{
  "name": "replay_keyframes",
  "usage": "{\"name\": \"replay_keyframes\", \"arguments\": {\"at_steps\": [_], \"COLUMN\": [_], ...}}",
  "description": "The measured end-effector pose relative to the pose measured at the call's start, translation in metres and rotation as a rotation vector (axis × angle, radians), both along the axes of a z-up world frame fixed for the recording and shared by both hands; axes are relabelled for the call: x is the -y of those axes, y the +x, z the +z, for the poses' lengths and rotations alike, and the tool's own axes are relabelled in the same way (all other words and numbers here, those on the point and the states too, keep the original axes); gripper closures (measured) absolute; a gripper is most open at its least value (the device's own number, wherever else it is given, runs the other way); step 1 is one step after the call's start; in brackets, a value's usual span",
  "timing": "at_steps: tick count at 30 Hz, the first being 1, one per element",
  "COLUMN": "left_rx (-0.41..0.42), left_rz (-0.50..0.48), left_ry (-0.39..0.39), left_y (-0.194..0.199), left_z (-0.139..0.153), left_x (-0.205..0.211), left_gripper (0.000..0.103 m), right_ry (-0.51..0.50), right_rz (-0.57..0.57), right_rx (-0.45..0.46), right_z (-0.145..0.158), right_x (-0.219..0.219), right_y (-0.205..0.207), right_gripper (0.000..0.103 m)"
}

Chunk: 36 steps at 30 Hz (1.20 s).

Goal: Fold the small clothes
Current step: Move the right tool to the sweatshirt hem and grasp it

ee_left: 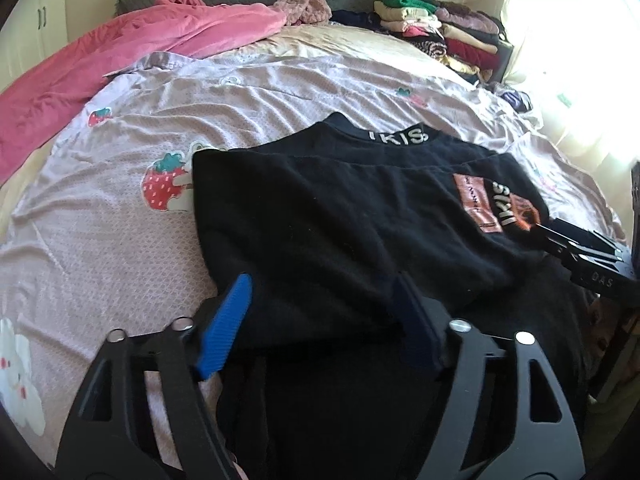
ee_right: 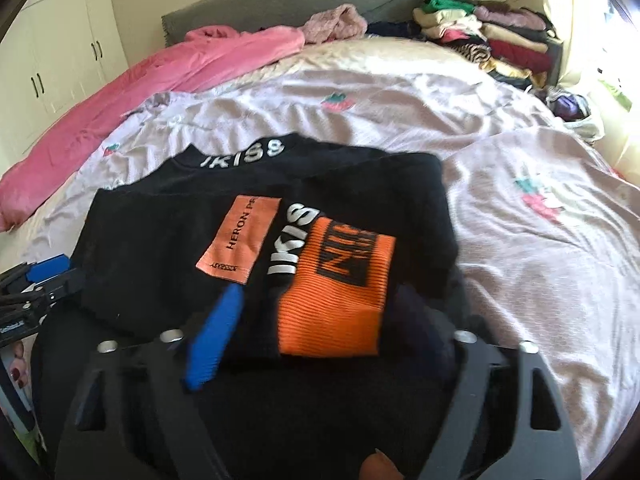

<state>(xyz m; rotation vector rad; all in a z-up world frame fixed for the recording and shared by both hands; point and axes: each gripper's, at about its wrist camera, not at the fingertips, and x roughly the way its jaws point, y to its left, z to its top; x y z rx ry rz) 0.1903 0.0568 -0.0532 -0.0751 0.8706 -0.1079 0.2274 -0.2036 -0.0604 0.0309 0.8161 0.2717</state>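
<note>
Left gripper (ee_left: 320, 320) — jaws spread wide, holding nothing, straddling the near hem of the black sweatshirt (ee_left: 340, 208), which lies collar-away on the bedsheet (ee_left: 120, 240). Right gripper (ee_right: 320, 336) likewise agape at the orange cuff (ee_right: 340, 292); both equally near.

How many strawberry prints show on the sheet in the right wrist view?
3. One far centre, one at the right, and one at the left near the black top's collar, partly hidden. More may lie under the top.

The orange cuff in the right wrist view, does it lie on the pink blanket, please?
No, the orange cuff lies on the black top; the pink blanket is far off.
</note>
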Motion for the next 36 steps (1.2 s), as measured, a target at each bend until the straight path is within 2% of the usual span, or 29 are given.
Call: {"name": "replay_keyframes", "arguments": {"at_steps": [1, 2, 4, 5, 6, 9, 13, 19, 36], "left_rx": [0.003, 0.009, 0.013, 0.018, 0.023, 0.051, 0.103, 0.130, 0.119], "left_rz": [0.006, 0.013, 0.021, 0.030, 0.039, 0.073, 0.084, 0.073, 0.146], "left_ry": [0.002, 0.000, -0.009, -0.015, -0.018, -0.043, -0.049, -0.051, -0.055], "left_y": [-0.002, -0.006, -0.010, -0.013, -0.016, -0.026, -0.041, -0.059, -0.103], "left_z": [0.002, 0.006, 0.010, 0.014, 0.017, 0.031, 0.052, 0.068, 0.072], "left_x": [-0.001, -0.004, -0.008, -0.011, -0.013, -0.020, -0.022, -0.020, -0.053], "left_gripper": [0.032, 0.032, 0.026, 0.017, 0.014, 0.010, 0.010, 0.010, 0.010], "right_ry": [0.011, 0.016, 0.030, 0.044, 0.053, 0.080, 0.099, 0.117, 0.088], "right_rz": [0.000, -0.009, -0.029, -0.035, -0.039, -0.042, -0.047, -0.047, -0.013], "right_rx": [0.002, 0.003, 0.011, 0.015, 0.016, 0.042, 0.073, 0.102, 0.167], "right_z": [0.002, 0.003, 0.008, 0.011, 0.014, 0.026, 0.041, 0.057, 0.088], "right_x": [0.003, 0.007, 0.014, 0.019, 0.022, 0.030, 0.042, 0.054, 0.061], "right_y": [-0.003, -0.005, -0.011, -0.015, -0.018, -0.030, -0.046, -0.068, -0.114], "right_gripper": [0.006, 0.005, 0.005, 0.005, 0.005, 0.005, 0.005, 0.005, 0.005]}}
